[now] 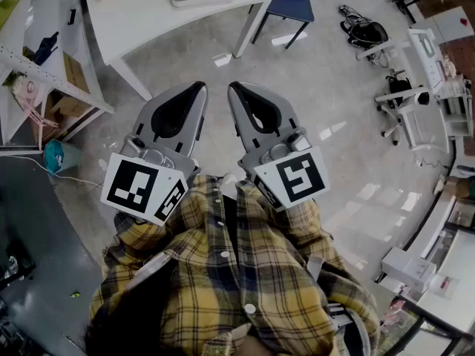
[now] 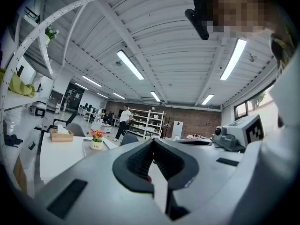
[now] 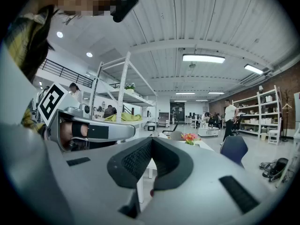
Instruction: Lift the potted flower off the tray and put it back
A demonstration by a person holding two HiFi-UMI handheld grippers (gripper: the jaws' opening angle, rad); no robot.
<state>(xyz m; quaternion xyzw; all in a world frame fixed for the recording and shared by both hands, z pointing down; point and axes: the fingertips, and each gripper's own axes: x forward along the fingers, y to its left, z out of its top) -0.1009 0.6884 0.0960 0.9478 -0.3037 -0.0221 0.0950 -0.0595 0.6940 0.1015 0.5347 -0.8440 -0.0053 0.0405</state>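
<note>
Grey tray (image 1: 202, 1) half off frame

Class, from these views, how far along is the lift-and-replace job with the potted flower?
Nothing looks done: the white pot of orange flowers sits on the far white table. In hand: nothing; the grey left gripper and right gripper are shut, empty. Left: approach, lift, replace.
</note>
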